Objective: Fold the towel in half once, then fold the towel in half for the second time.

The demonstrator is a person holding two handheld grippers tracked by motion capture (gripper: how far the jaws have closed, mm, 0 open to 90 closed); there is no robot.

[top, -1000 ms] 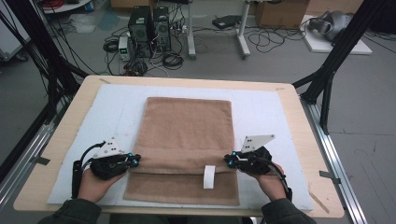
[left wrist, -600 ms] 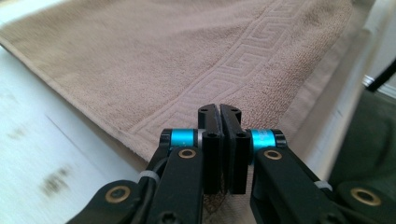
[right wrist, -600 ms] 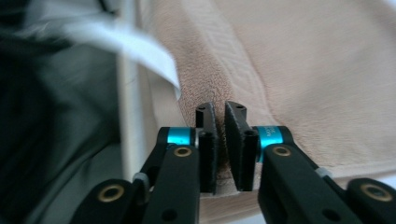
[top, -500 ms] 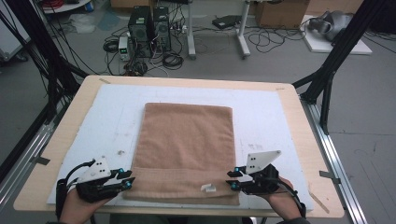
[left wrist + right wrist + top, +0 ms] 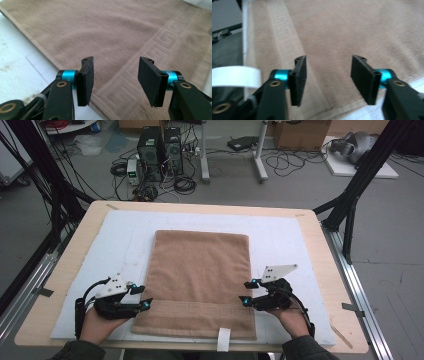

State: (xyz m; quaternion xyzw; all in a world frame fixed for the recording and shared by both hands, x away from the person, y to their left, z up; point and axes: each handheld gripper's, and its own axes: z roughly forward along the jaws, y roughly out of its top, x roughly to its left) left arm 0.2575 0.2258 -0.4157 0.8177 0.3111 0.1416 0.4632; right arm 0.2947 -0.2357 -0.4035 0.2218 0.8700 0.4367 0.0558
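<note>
A brown towel (image 5: 200, 270) lies flat on the white mat (image 5: 125, 235), its short edge with a white tag (image 5: 223, 339) toward the person. My left gripper (image 5: 142, 296) sits at the towel's left edge near the front corner. Its jaws have just been opening and stand open over the patterned border (image 5: 117, 90), with nothing between them (image 5: 115, 80). My right gripper (image 5: 246, 292) sits at the towel's right edge. Its jaws have also just been opening and are open above the towel (image 5: 352, 30), with nothing held (image 5: 327, 80). The tag (image 5: 235, 76) shows to its left.
The mat covers most of a wooden table (image 5: 70, 255) with metal rails along both sides. Black frame legs (image 5: 350, 205) stand at the far corners. Computer towers (image 5: 160, 150) and cables lie on the floor beyond the table.
Both grippers pulled the towel's near edge toward the person, laid the folded part out flat, then opened and let go. The tag now lies at the front edge.
</note>
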